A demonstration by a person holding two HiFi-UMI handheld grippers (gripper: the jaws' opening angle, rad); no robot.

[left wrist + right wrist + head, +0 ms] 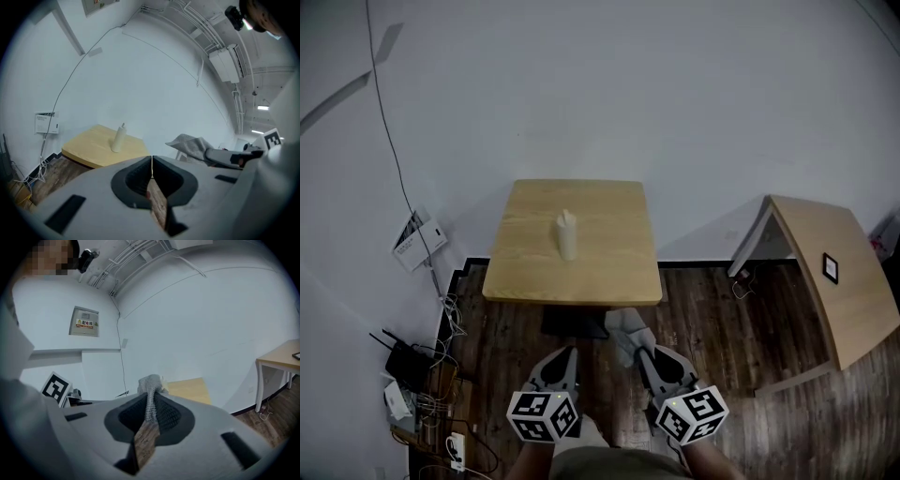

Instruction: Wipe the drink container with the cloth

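Observation:
A pale drink container [567, 234] stands upright on a small wooden table [525, 272] ahead; in the left gripper view the container [118, 138] is on the table's middle. My right gripper [645, 352] is shut on a grey cloth [627, 327], which sticks out past its tips, short of the table's near edge. In the right gripper view the cloth [150, 392] is pinched between the jaws and hides the container. My left gripper [567, 356] is shut with nothing in it, jaws pressed together [152, 161]. Both grippers hover over the floor in front of the table.
A second wooden table [839, 277] stands at the right. Cables, a router and a power strip [422, 375] lie on the floor at the left by the wall. White walls [600, 94] rise behind the small table. Dark wooden floor [741, 347] lies between the tables.

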